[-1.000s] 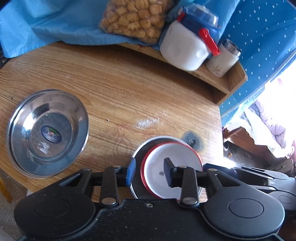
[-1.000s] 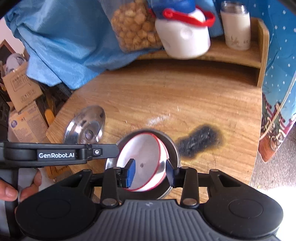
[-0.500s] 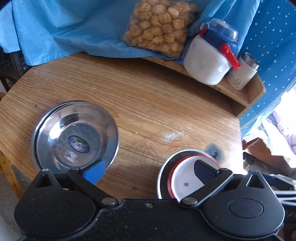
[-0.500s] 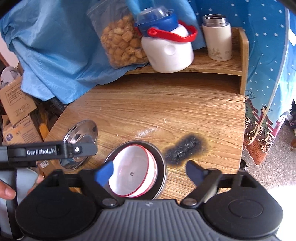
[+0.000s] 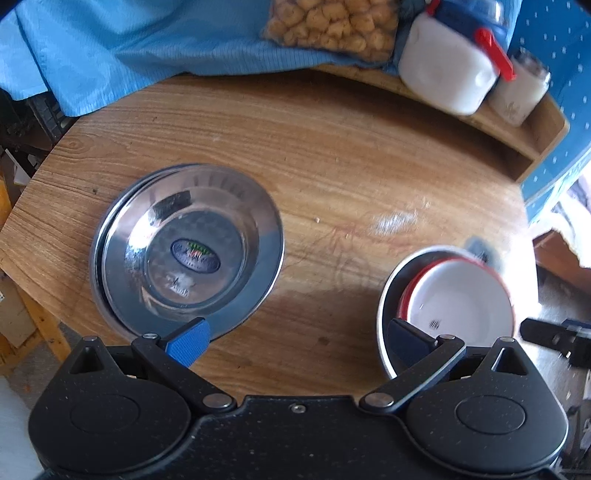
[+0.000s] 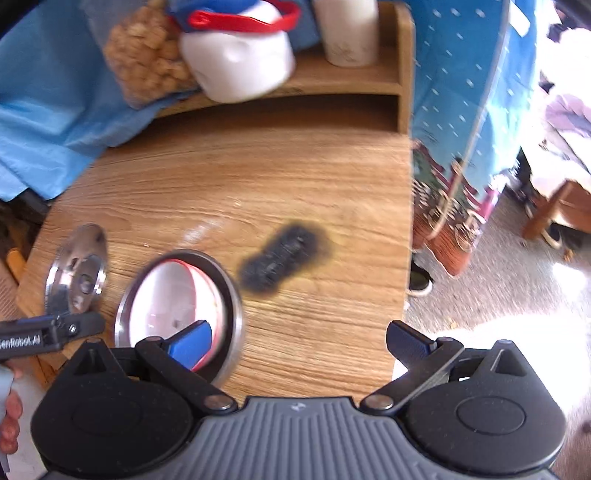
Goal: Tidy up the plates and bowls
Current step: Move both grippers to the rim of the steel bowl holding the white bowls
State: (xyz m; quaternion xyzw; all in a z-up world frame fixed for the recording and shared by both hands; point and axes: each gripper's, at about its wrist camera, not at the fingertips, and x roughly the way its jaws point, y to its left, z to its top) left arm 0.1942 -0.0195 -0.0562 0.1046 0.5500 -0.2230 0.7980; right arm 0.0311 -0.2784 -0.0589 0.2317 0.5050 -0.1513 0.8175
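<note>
A white bowl with a red rim [image 5: 458,302] sits inside a steel bowl [image 5: 386,295] near the table's front right. It also shows in the right wrist view [image 6: 173,291]. Steel plates [image 5: 188,251] lie stacked on the left, also seen small in the right wrist view [image 6: 75,273]. My left gripper [image 5: 297,341] is open and empty above the table's front edge, between the plates and the bowls. My right gripper [image 6: 299,341] is open and empty, right of the bowls, near the table's right edge.
The round wooden table [image 5: 332,155] has a black burn mark [image 6: 284,254]. A wooden shelf [image 6: 332,74] at the back holds a white jug [image 5: 447,74], a white cup [image 5: 517,92] and a bag of snacks [image 5: 332,22]. Blue cloth [image 5: 129,48] hangs behind.
Both grippers opened off the white bowl and drew back. The left one swung left toward the steel plates; the right one swung right toward the table's edge.
</note>
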